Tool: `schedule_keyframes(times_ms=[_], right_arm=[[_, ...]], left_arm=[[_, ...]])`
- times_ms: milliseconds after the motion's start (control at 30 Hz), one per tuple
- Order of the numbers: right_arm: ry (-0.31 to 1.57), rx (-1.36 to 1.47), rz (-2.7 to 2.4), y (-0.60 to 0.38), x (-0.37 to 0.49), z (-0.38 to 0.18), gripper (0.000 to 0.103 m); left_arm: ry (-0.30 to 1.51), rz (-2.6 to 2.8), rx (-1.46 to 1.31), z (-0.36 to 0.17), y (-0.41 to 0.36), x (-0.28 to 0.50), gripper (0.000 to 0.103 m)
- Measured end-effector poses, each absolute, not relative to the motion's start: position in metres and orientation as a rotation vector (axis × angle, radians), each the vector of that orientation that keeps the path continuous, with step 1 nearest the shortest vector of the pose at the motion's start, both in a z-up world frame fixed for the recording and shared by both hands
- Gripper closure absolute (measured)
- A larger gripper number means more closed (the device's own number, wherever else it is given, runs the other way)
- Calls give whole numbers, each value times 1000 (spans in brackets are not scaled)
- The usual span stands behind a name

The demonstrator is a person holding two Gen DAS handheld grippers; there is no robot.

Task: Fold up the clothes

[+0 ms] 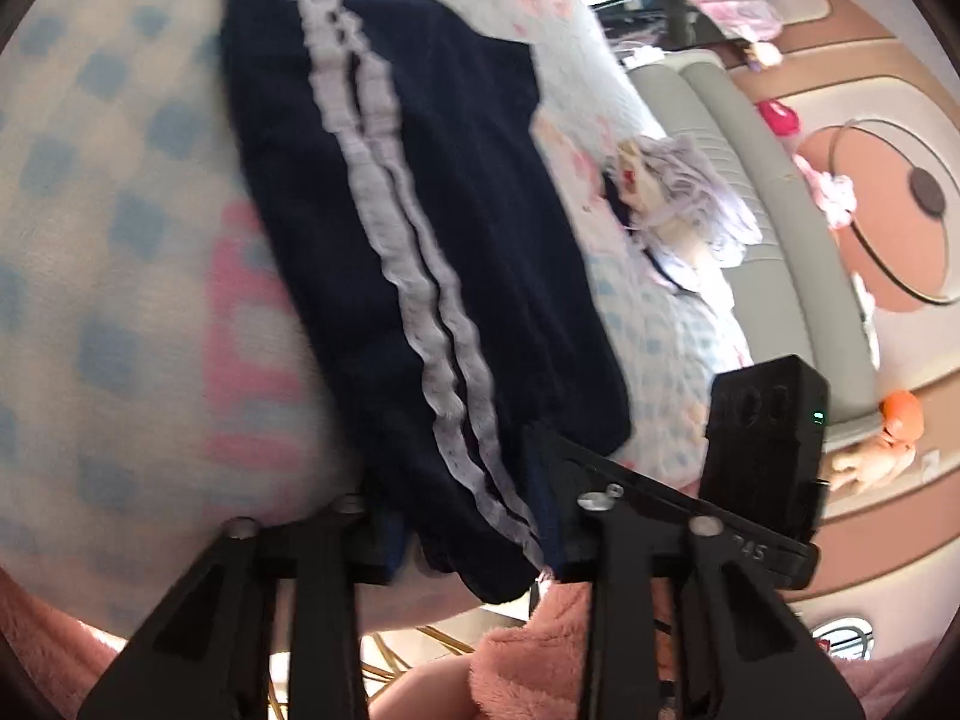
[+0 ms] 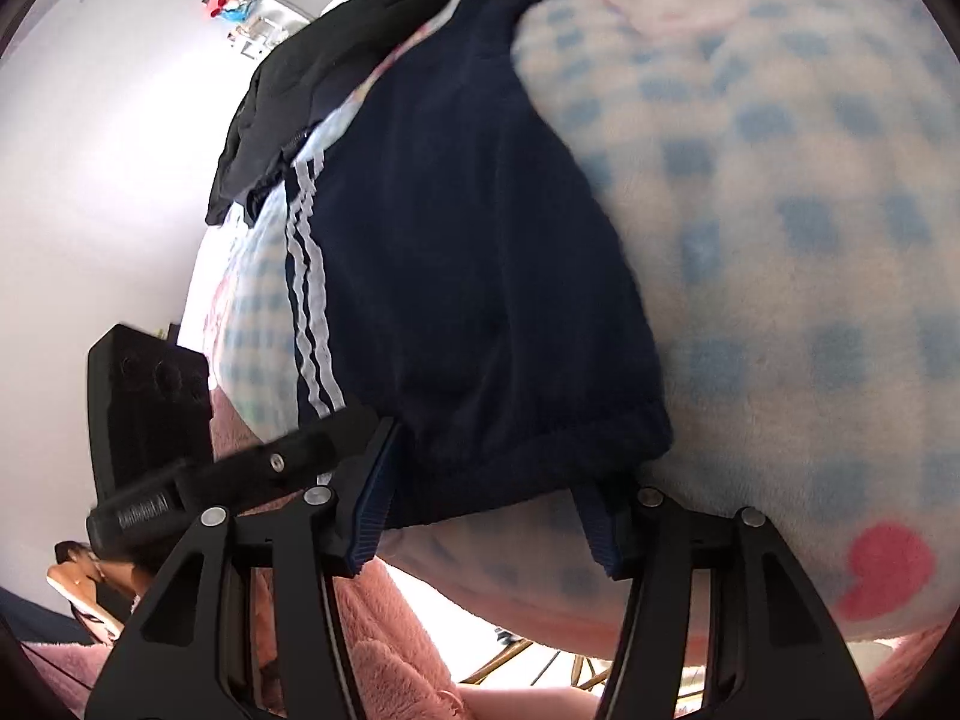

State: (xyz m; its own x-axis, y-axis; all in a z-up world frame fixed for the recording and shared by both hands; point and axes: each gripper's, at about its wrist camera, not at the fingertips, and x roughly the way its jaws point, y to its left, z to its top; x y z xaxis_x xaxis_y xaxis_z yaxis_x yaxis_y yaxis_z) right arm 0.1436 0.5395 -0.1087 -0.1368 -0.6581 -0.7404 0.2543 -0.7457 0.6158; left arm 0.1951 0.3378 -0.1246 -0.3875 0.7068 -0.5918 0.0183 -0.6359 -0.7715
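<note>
Garment: I see navy trousers (image 1: 456,228) with white side stripes (image 1: 384,192), laid out along a fleece blanket (image 1: 120,240) checked in blue, with pink shapes on it.
Left tool: my left gripper (image 1: 474,534) sits at the trousers' near hem; the dark cloth and its striped edge run down between the narrowly parted fingers, and I read it as pinched.
Right tool: my right gripper (image 2: 489,516) stands wide, the navy hem (image 2: 516,474) lying between its blue pads (image 2: 369,516), which do not press on it.
Writing: moulded characters on the black gripper block (image 2: 144,507); too blurred for me to read.
Other clothes: a black garment (image 2: 336,60) beyond the trousers' far end.
Containers: none I can make out.
</note>
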Motion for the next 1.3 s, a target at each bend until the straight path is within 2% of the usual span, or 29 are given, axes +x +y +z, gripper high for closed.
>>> schedule_keyframes(times_ms=[167,233,300,400,433,600,733,800,933,1000,1133,1200,1300], right_arm=[[-510,1503,-1969,543,147,-103,52],[-482,1471,-2008,542,147,-96,72],[-421,1435,-2051,542,147,-86,87],[-377,1416,-2098,544,148,-77,93],[-374,1418,-2108,546,148,-75,93],[-439,1375,-2193,582,146,-56,94],[-577,1324,-2301,632,143,-32,94],[-617,1361,-2288,648,136,-37,91],[-708,1464,-2182,654,130,-66,74],[-747,1472,-2120,647,133,-76,74],[-659,1473,-2087,623,137,-73,74],[-617,1456,-2089,621,136,-67,74],[-581,1453,-2067,616,137,-66,76]], left_arm=[[-948,2068,-1374,-121,343,195,81],[-931,2063,-1371,-119,345,195,81],[-920,2056,-1380,-119,349,194,80],[-953,2034,-1390,-121,351,191,66],[-969,2027,-1381,-121,350,192,65],[-1036,2038,-1318,-116,341,195,57],[-1096,2009,-1335,-124,333,194,56],[-1096,2008,-1344,-126,333,193,56],[-1083,2047,-1341,-122,329,194,56],[-1063,2104,-1333,-116,326,197,56],[-1066,2286,-1297,-100,307,192,55],[-1120,2333,-1283,-98,296,183,51],[-1144,2353,-1300,-102,290,167,53]])
